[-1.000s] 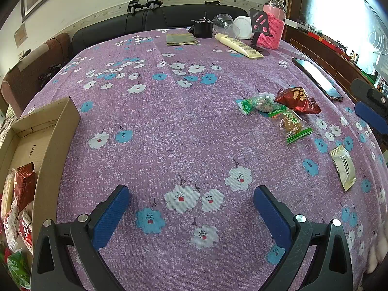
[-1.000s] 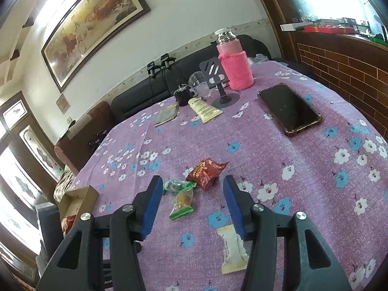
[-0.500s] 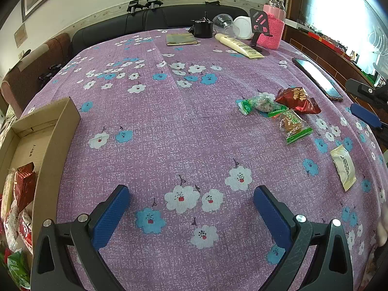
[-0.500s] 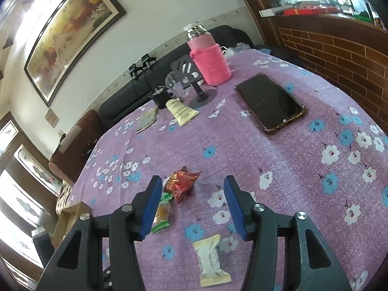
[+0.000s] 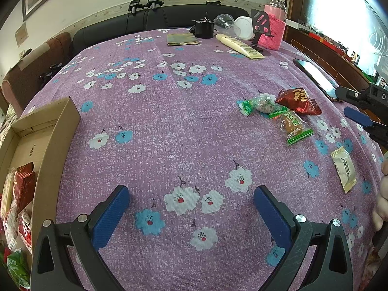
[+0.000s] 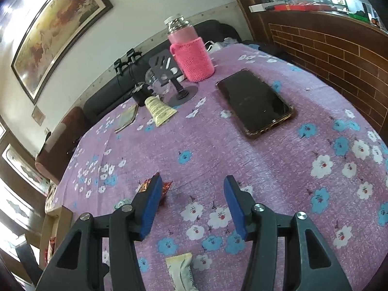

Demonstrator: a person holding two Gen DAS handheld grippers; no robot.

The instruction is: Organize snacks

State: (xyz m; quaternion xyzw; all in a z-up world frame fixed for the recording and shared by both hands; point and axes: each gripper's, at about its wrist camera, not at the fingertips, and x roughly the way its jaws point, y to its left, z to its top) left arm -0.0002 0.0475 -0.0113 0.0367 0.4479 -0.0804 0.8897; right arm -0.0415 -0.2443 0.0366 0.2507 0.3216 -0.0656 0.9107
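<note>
Loose snacks lie on the purple flowered tablecloth: a red packet (image 5: 298, 101), a green-and-white packet (image 5: 260, 105), an orange-and-green packet (image 5: 292, 127) and a cream packet (image 5: 343, 167). A cardboard box (image 5: 46, 143) at the left holds several snack packets. My left gripper (image 5: 190, 208) is open and empty over bare cloth. My right gripper (image 6: 192, 195) is open and empty above the cloth; the red packet (image 6: 167, 186) peeks from behind its left finger and the cream packet (image 6: 180, 270) lies below it. The right gripper also shows in the left wrist view (image 5: 363, 118).
A black phone (image 6: 254, 103) lies ahead of the right gripper. At the table's far end stand a pink-sleeved bottle (image 6: 191, 53), a black phone stand (image 6: 169, 75), a cream tube (image 6: 158, 109), a flat booklet (image 5: 181, 39) and a black pot (image 5: 204, 28). A dark sofa lies behind.
My right gripper has swung to the right and come lower, so the snacks slid to its left and under it. My left gripper has not moved.
</note>
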